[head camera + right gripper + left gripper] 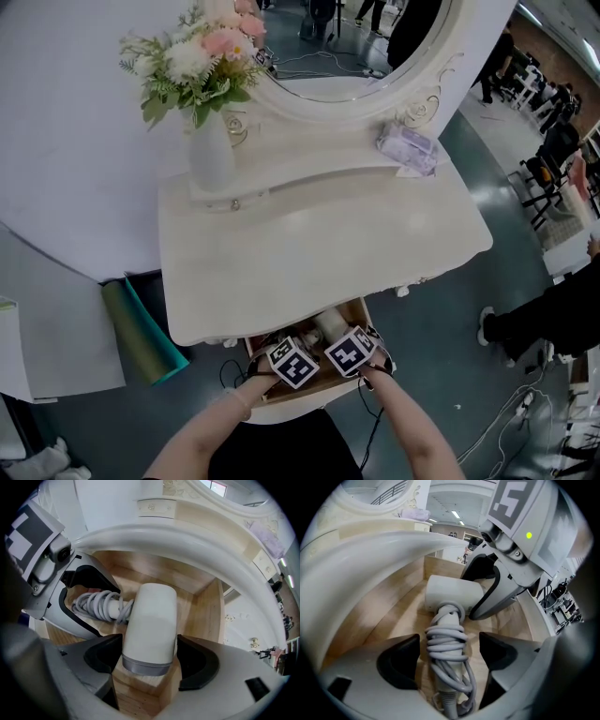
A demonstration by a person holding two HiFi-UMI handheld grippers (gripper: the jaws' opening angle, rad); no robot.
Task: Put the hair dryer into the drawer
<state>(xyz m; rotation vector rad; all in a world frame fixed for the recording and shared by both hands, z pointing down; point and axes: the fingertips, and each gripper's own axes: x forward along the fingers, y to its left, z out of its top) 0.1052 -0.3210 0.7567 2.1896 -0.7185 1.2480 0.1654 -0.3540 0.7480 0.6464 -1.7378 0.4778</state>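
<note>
The white hair dryer (152,620) lies in the open wooden drawer (362,309) under the dressing table top. Its grey cord (446,641) is wound round the handle. My left gripper (449,653) stands open astride the wrapped handle, with a gap on each side. My right gripper (150,656) is shut on the dryer's barrel, both pads against its sides, near the grey nozzle end. In the head view both grippers (298,349) (345,336) point steeply down into the drawer side by side, and they hide most of the dryer (330,323).
On the white dressing table (328,244) stand a vase of flowers (211,155), an oval mirror (356,47) and a purple packet (408,148). A green roll (141,328) leans at the left. A person's legs (534,323) and floor cables (511,412) are at the right.
</note>
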